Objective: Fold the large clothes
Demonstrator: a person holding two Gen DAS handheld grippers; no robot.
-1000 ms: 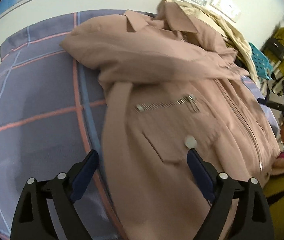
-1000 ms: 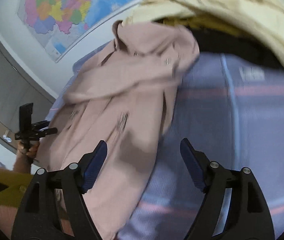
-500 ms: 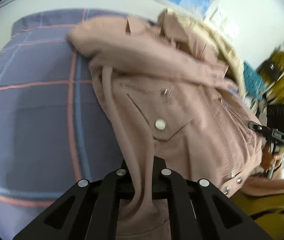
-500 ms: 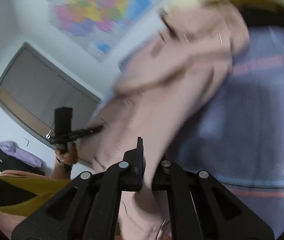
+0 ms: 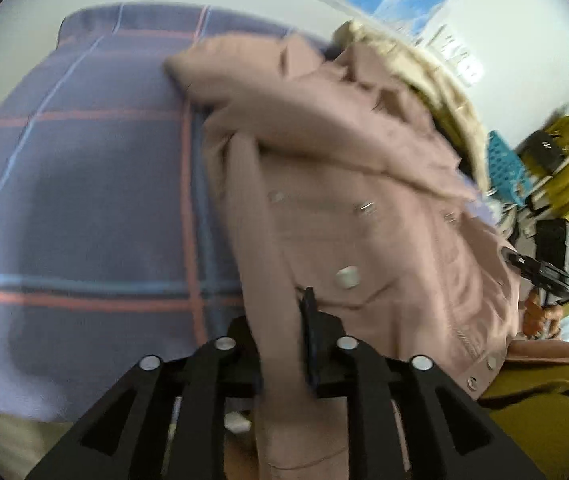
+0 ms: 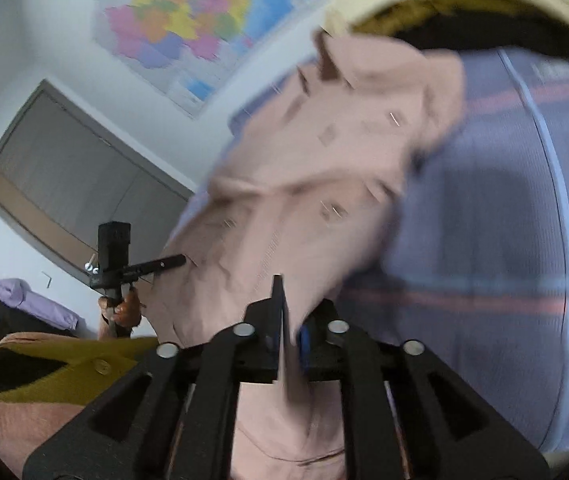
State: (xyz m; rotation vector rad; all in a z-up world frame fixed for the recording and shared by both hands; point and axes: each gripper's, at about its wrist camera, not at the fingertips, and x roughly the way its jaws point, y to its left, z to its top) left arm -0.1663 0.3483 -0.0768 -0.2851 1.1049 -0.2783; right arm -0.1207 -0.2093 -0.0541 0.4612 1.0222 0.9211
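Left wrist view: the left gripper (image 5: 284, 320) sits at the near edge, its jaws easing apart yet with a ribbed band of the pink jacket (image 5: 348, 208) bunched tight between them, so it is grasping the cloth. The jacket spreads from the gripper away to the far right across a purple checked bedspread (image 5: 84, 200), which fills the left side. A silver snap button (image 5: 347, 277) shows on the jacket just beyond the jaws. A cream garment (image 5: 436, 80) lies past the jacket's collar at the far right. At the right edge a hand (image 5: 540, 314) holds the right gripper, only its handle and body in sight.

Right wrist view: the right gripper (image 6: 290, 322) is near and centre, its jaws easing apart while they pinch the jacket's (image 6: 316, 184) near edge, with a blue pad (image 6: 304, 342) showing beside the cloth. The jacket runs up to the far middle; the bedspread (image 6: 484, 208) lies to the right. A coloured map (image 6: 188, 12) hangs on the far wall. At the left, a hand (image 6: 124, 308) holds the left gripper against a grey door (image 6: 64, 184).
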